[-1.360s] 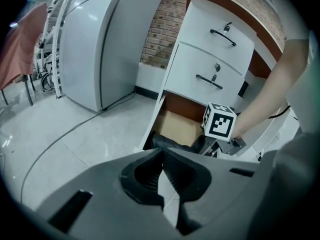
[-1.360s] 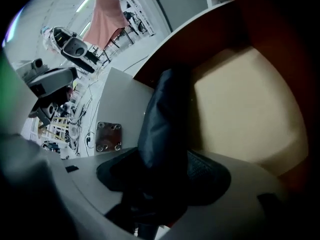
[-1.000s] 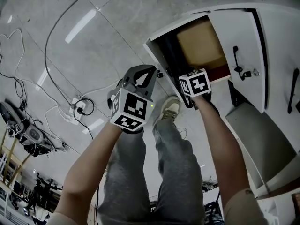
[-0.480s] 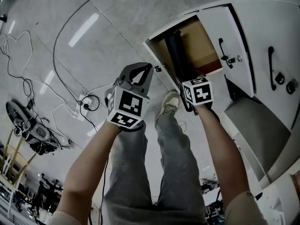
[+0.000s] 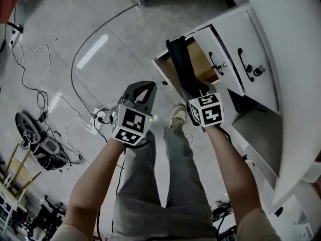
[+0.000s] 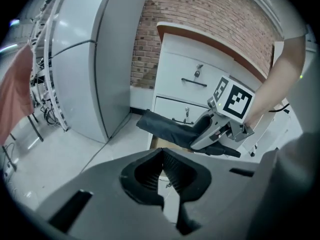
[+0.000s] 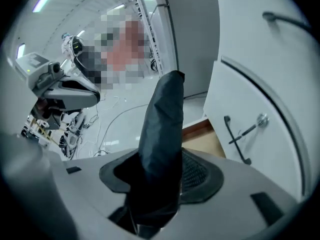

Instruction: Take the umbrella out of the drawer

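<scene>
Right gripper (image 5: 194,90): jaws stand wide and are clamped on the lower part of the folded dark umbrella (image 5: 179,62); the right gripper view shows the fabric filling the gap between the pads. The umbrella stands nearly upright, clear of and above the open drawer (image 5: 201,60) of the white cabinet (image 5: 261,39).

Left gripper (image 5: 143,92): jaws together, nothing between them, held apart from the umbrella.

The marker cube (image 5: 205,109) carries black-and-white square patterns only.
</scene>
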Demonstrator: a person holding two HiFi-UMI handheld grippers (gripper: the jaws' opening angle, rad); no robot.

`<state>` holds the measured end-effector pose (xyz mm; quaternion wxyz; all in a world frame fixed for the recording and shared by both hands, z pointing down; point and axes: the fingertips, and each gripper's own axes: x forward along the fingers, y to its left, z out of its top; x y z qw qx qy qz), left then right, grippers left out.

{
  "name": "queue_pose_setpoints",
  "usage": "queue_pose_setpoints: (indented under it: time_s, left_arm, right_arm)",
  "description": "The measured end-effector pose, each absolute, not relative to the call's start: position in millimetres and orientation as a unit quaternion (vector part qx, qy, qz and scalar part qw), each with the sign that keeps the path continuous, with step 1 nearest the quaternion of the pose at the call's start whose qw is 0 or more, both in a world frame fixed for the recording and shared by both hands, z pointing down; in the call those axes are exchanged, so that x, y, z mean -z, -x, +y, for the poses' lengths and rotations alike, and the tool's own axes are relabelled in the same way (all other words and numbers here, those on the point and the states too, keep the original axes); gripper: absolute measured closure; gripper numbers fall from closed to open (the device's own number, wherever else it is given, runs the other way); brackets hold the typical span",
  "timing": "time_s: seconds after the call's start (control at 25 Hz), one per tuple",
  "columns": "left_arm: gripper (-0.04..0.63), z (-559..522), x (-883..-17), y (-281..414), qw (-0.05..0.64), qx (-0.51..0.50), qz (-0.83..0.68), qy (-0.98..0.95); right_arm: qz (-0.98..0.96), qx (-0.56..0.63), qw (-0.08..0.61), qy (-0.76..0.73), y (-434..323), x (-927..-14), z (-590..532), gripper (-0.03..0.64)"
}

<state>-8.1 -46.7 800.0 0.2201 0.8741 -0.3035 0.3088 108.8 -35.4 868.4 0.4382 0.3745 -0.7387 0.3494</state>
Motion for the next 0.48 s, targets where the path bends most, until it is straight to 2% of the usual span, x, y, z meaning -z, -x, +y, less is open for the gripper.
queue_pose_setpoints:
  time_s: [0.48]
  left_arm:
    - [0.588, -49, -628, 33, 0.205, -0.275, -0.343, -0.875]
  right_arm:
    - [-0.794, -0.27, 0.372, -0.397, -64, -638, -51, 0.39]
